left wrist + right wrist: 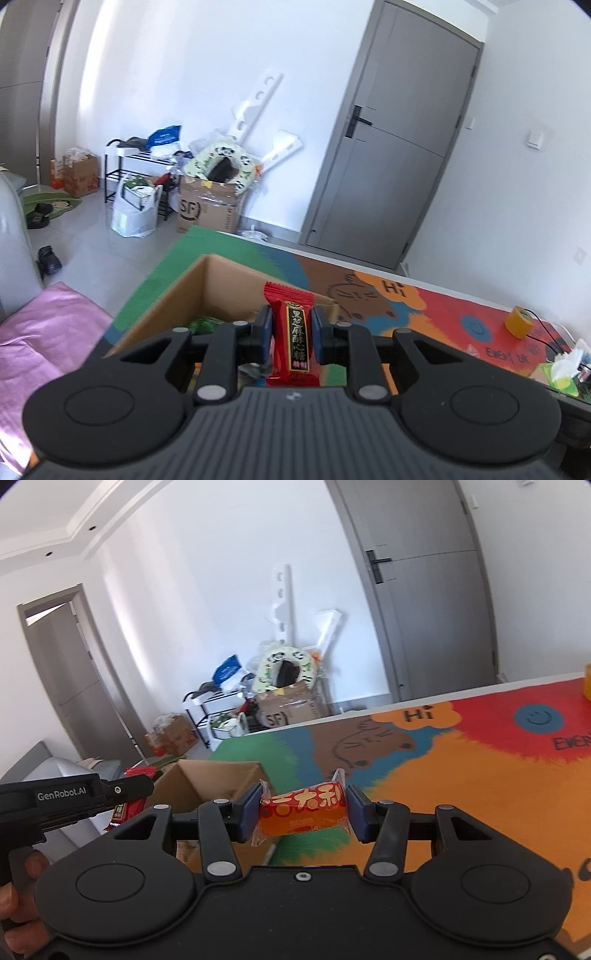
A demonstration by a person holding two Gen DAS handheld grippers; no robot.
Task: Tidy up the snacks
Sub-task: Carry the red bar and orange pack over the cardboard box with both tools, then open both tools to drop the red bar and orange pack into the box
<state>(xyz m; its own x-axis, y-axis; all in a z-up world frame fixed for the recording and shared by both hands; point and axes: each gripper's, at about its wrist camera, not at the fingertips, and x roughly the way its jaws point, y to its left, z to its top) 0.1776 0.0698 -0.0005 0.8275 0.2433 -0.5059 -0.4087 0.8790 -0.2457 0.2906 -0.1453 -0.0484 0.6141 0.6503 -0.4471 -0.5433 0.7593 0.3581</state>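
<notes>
My left gripper (291, 328) is shut on a red candy packet with black and gold lettering (291, 334), held upright above the open cardboard box (221, 280). The box holds some snacks, among them a green packet (203, 325). My right gripper (303, 808) is shut on an orange-red candy (303, 810), held sideways above the colourful table mat, just right of the box (207, 775). The left gripper (74, 801) shows at the left of the right wrist view, over the box, with its red packet (127, 810).
The table mat (461, 775) carries cartoon drawings. A yellow tape roll (519, 321), a cable and a tissue pack (561, 373) lie at its right end. A pink cloth (44, 332) lies to the left. Boxes, bags and a rack stand by the far wall.
</notes>
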